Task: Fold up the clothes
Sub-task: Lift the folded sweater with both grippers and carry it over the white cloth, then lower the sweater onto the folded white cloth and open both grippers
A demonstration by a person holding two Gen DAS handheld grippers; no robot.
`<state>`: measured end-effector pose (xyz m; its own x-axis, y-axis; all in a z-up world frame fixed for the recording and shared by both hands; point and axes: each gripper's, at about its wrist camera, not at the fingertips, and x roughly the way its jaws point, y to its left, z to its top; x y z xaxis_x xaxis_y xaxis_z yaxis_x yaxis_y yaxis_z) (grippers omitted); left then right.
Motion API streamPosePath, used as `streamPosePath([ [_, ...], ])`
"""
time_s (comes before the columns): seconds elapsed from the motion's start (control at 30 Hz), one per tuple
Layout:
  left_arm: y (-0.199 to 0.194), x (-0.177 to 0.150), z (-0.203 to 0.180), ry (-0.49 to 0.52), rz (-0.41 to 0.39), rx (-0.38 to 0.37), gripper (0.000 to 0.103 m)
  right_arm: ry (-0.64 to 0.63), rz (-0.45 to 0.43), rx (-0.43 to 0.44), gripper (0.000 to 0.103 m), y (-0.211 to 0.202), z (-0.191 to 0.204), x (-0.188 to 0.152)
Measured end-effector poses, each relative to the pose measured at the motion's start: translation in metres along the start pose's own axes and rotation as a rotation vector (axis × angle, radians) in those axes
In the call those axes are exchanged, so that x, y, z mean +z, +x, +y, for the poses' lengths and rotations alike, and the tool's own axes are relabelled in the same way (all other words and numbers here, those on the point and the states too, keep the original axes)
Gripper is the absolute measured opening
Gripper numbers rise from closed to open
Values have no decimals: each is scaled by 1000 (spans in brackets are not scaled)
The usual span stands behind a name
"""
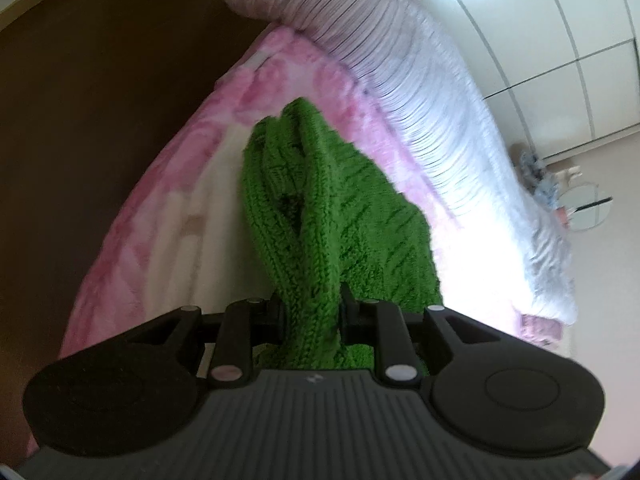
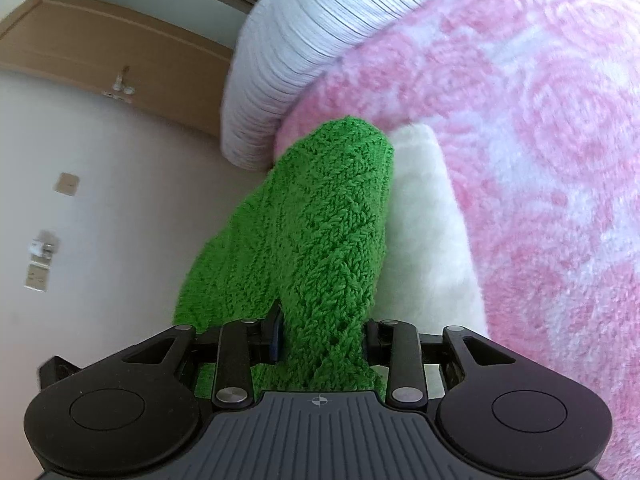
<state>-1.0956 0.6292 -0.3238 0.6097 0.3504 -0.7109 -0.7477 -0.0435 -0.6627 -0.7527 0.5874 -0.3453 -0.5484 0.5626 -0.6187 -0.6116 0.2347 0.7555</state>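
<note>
A green knitted garment [image 1: 320, 208] hangs bunched above a pink and white blanket [image 1: 168, 184] on a bed. My left gripper [image 1: 313, 312] is shut on a thick fold of the green knit, which runs forward between its fingers. In the right wrist view my right gripper [image 2: 322, 340] is shut on another part of the same green garment [image 2: 320, 216], which stretches ahead over the pink blanket [image 2: 540, 160] and a white patch of it. The fingertips of both grippers are buried in the knit.
A pale lilac pleated bedcover [image 1: 420, 92] lies along the bed's far side and also shows in the right wrist view [image 2: 304, 32]. A dark floor [image 1: 100, 100] lies left of the bed. White wardrobe doors [image 1: 560, 40] stand beyond. A wooden door frame [image 2: 120, 60] shows at left.
</note>
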Motion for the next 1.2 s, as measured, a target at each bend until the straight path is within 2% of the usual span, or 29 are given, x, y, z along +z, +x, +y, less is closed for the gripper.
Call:
streamPosePath([
  [0.17,-2,-2,6,-39,-1,20,26,-8,46,-31,50,5,2,3],
  [0.3,-21,-16,11,-80,-11,16,26,-61,72,-41,61,-22,7,1],
  [0.4,-45,-38,24,-158,-29,-13,27,-50,98,-22,64,-47,0,-16],
  [0.47,-57,-55,33,-208,-48,-37,32,-35,139,-16,64,-56,-5,-33],
  [0.57,-63,-74,39,-231,-43,-24,32,-34,166,-20,64,-56,-8,-57],
  [0.6,-66,-79,40,-226,-47,-14,32,-26,167,-23,63,-54,-8,-61],
  [0.63,-69,-83,40,-218,-51,-5,31,-12,168,-27,53,-51,-8,-64],
  [0.67,-70,-83,37,-193,-54,2,22,-17,169,-38,51,-50,-5,-64],
  [0.73,-72,-83,33,-143,-61,15,5,-52,169,-61,41,-49,4,-64],
  [0.83,-77,-81,24,-57,-81,65,4,-120,162,-81,32,-51,20,-65],
  [0.93,-70,-82,20,20,-74,141,5,-205,164,-117,31,-47,31,-73],
  [1.0,-62,-84,17,56,-61,186,6,-297,185,-184,33,-35,35,-82],
  [1.03,-60,-85,14,67,-63,204,6,-344,193,-213,42,-30,36,-86],
  [1.1,-59,-82,4,99,-59,241,9,-431,186,-260,51,-30,43,-88],
  [1.2,-69,-79,-19,167,-70,294,8,-540,180,-317,52,-43,66,-88],
])
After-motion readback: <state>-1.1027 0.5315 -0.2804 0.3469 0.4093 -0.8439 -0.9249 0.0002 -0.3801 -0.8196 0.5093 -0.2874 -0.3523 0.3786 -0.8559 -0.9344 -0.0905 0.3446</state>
